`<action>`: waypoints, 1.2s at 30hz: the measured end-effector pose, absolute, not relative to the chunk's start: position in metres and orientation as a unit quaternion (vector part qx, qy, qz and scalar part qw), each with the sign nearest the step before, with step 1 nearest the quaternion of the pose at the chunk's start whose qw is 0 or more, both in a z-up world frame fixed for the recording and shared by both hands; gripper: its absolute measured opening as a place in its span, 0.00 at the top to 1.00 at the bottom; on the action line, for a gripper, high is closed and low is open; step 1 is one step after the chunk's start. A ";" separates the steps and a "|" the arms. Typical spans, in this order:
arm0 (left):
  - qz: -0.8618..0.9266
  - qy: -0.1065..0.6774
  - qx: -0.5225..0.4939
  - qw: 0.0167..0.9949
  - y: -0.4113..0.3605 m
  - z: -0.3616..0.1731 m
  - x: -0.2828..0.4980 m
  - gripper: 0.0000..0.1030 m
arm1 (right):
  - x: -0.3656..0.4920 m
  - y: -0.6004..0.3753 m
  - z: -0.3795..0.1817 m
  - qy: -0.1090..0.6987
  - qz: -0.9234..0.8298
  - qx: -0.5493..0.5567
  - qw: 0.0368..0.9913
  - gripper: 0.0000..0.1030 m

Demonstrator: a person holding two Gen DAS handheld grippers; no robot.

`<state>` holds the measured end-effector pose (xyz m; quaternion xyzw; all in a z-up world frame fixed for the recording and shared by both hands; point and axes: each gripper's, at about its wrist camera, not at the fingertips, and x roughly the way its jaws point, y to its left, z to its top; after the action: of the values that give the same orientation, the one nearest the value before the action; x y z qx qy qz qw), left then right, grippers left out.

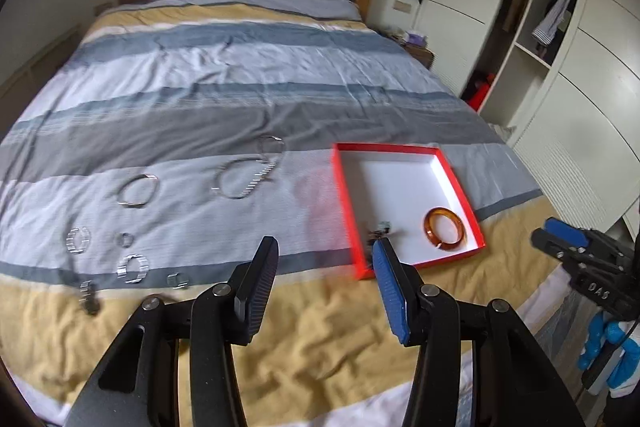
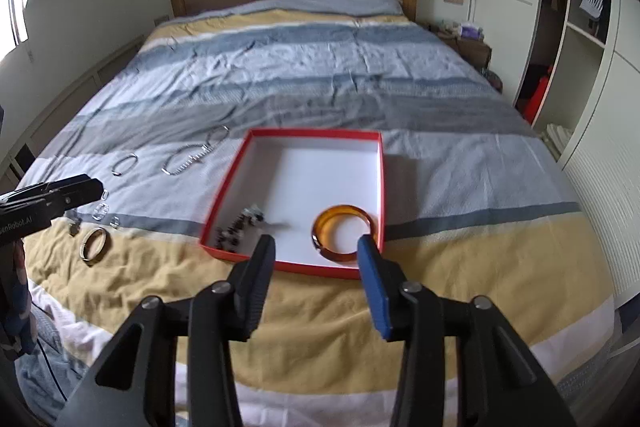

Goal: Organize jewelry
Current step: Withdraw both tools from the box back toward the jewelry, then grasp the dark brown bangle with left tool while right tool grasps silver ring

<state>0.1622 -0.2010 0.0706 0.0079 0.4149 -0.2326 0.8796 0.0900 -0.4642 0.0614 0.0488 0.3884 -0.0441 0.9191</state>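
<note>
Starting at your far left, the small silver rings and link pieces [image 1: 130, 267] lie scattered on the striped duvet of the bed [image 1: 248, 75], close together near the yellow band. The soft, wrinkled cover is the hazard here: press down on one and it may sink into a fold, or the jaws may pinch cloth along with metal. The pieces also sit so near each other that a wide approach could knock a neighbour aside.

A little further in, the gold-coloured metal bangle [image 2: 94, 243] rests flat on the yellow stripe, and beyond it the thin silver bangle [image 1: 138, 191] and the silver chain bracelet [image 1: 244, 179] lie apart. The chain is limp; grasped at one end, it will likely dangle and could snag on the box wall.

Your left gripper [image 1: 326, 283] hangs above the bed edge with its jaws released and nothing between them.

Next comes the shallow red cardboard box with a white floor [image 2: 382, 187]. It already holds a dark beaded piece [image 2: 240, 223] at its near left corner and an amber translucent bangle [image 2: 344, 233] at its near right. The box is light, so a bump on its rim could slide it or tip its contents out.

Your right gripper [image 2: 316, 259] hovers over the near rim, jaws likewise released and empty, just above the amber bangle.
</note>
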 end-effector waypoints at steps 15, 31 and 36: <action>-0.115 0.341 -0.019 0.933 0.011 0.143 0.077 0.38 | 0.028 -0.358 0.147 0.301 0.003 0.041 0.953 0.56; -0.074 0.364 -0.036 0.928 0.060 0.094 0.055 0.41 | 0.039 -0.288 0.136 0.295 0.065 0.040 0.952 0.56; -0.086 0.402 -0.050 0.910 0.048 0.056 0.074 0.47 | 0.058 -0.289 0.103 0.319 0.077 0.050 0.943 0.56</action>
<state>0.0736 0.0480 0.0564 -0.0501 0.4019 -0.0859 0.9103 0.0575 -0.2887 0.1033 0.0499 0.3193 0.0768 0.9432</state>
